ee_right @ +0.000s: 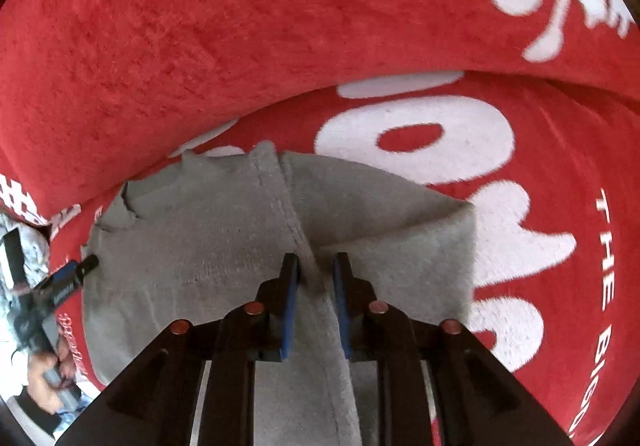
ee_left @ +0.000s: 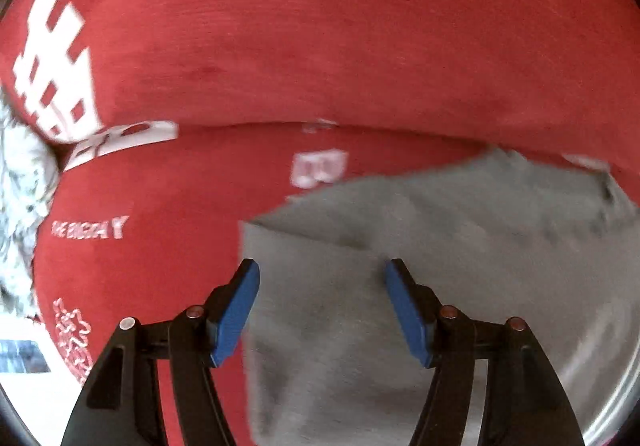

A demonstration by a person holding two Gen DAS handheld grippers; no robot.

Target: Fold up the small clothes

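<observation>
A grey garment of soft, matt, fleecy knit cloth lies on a red blanket of plush, napped fabric with white printed lettering. The right hand-held gripper shows matt black plastic arms, smooth blue pads and small coppery metal pins.

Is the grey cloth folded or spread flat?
Partly folded: the grey cloth has one corner flap doubled over, right gripper pinching its seam.

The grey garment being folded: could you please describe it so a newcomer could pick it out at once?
A red plush cover with big white lettering fills both views. The grey garment lies on it in front of both grippers, a stitched seam running down its middle. It alone is plain, unprinted grey.
</observation>
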